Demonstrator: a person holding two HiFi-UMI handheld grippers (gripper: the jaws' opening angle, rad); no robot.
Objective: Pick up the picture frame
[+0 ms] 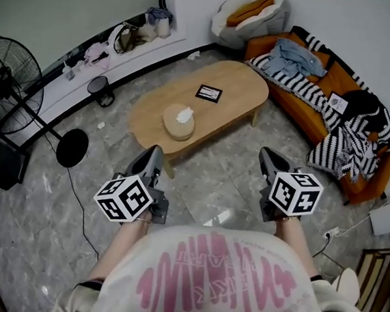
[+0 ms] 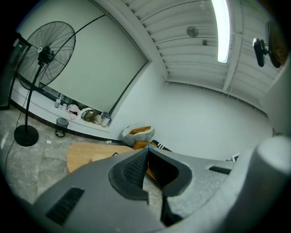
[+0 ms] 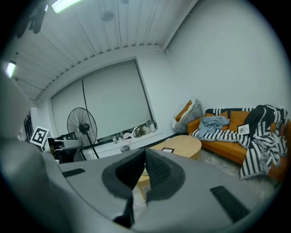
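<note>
The picture frame point(image 1: 208, 93) is a small black rectangle lying flat on the far half of the oval wooden coffee table point(image 1: 239, 87). The right gripper view shows the picture frame point(image 3: 168, 149) on the table point(image 3: 184, 144) just past the jaw tips. My left gripper point(image 1: 155, 152) and right gripper point(image 1: 268, 154) are held side by side over the floor, short of the table's near edge, and both point toward it. Each has its jaws shut with nothing between them. In the left gripper view the left gripper point(image 2: 147, 150) covers most of the table point(image 2: 84, 155).
A round wooden tissue holder point(image 1: 178, 121) sits on the table's near half. An orange sofa point(image 1: 325, 85) piled with striped blankets and clothes runs along the right. A standing fan point(image 1: 10, 83) and a small bin point(image 1: 100, 88) are at the left. Grey tiled floor point(image 1: 226, 189) lies between me and the table.
</note>
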